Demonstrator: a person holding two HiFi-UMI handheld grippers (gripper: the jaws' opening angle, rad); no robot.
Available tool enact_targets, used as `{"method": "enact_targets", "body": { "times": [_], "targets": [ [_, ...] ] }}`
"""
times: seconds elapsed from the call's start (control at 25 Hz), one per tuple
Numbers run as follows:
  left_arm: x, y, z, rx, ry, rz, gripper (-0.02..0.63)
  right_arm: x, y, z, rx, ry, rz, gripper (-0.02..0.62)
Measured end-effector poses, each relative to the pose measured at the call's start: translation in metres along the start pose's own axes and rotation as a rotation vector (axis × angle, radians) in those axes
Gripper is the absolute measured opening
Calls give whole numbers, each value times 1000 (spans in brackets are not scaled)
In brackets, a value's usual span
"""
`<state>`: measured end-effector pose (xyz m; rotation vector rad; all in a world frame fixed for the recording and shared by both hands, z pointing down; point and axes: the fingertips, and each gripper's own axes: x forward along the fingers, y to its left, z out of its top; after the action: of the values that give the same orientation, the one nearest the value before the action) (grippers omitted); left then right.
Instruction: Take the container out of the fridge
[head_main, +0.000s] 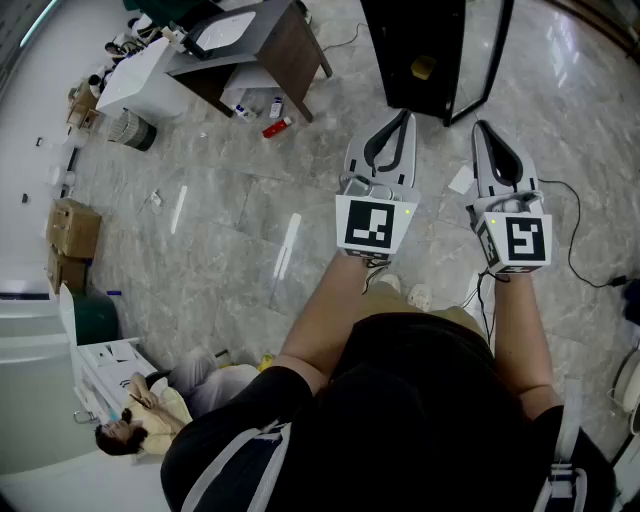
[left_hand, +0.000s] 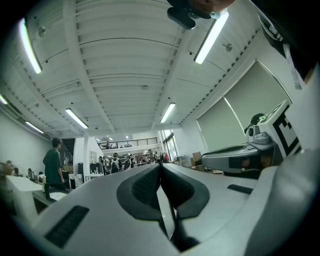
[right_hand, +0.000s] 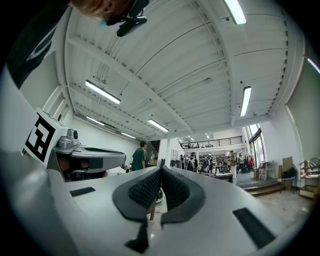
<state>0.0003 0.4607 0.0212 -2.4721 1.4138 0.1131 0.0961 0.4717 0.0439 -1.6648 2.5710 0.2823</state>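
In the head view I hold both grippers side by side at chest height over a marble floor, pointing ahead. My left gripper (head_main: 404, 116) has its jaws pressed together with nothing between them, and in the left gripper view its pads (left_hand: 150, 182) meet along one line. My right gripper (head_main: 480, 127) is likewise shut and empty, its pads (right_hand: 147, 189) touching in the right gripper view. A tall black cabinet (head_main: 420, 50) that may be the fridge stands just beyond the tips. No container shows in any view. Both gripper views look up at the hall and its ceiling.
A white and dark desk (head_main: 230, 50) stands at the upper left, with small items (head_main: 277, 127) on the floor beside it. Cardboard boxes (head_main: 72, 228) line the left wall. A person (head_main: 150, 405) sits on the floor at lower left. A black cable (head_main: 580, 240) runs at right.
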Motion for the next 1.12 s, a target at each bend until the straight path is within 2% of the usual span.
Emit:
{"method": "enact_targets", "body": {
  "times": [0.48, 0.64, 0.8, 1.12],
  "targets": [
    [1, 11, -4, 4, 4, 3, 25, 10, 6, 1, 7, 5, -2, 35],
    [-2, 17, -8, 0, 31, -1, 25, 13, 12, 2, 5, 2, 2, 35],
    [-4, 29, -9, -10, 3, 2, 24, 21, 20, -3, 2, 19, -4, 35],
    [-14, 65, -27, -20, 94, -21, 25, 47, 46, -9, -3, 41, -8, 35]
  ]
}}
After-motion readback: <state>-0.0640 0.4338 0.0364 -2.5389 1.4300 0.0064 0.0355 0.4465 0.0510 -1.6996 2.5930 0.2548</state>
